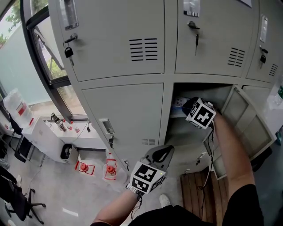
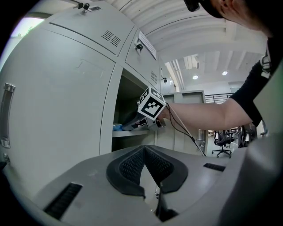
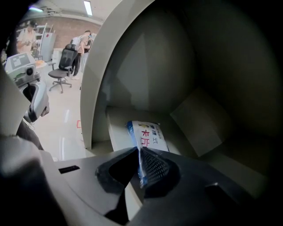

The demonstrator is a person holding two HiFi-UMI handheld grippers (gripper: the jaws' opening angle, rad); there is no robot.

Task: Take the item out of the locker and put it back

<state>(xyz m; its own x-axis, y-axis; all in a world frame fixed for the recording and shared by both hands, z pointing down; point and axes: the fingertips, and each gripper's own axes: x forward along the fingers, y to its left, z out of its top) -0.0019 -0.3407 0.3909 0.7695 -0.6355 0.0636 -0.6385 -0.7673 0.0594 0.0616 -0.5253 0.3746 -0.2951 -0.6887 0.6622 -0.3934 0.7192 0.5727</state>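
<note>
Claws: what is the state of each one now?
Left claw: closed, empty.
Right claw: closed on the blue-edged packet.

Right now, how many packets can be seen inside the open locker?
1: a blue-edged white packet lying on the locker shelf, its near edge pinched by the right gripper. The dark corners may hide others.

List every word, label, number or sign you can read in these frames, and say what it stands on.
"卡片": red characters on the white packet in the open locker.
Smaller dark characters beside them: too blurred to read.
Label cards on the upper locker doors: too small to read.
Red label on the white container by the window: too small to read.
</note>
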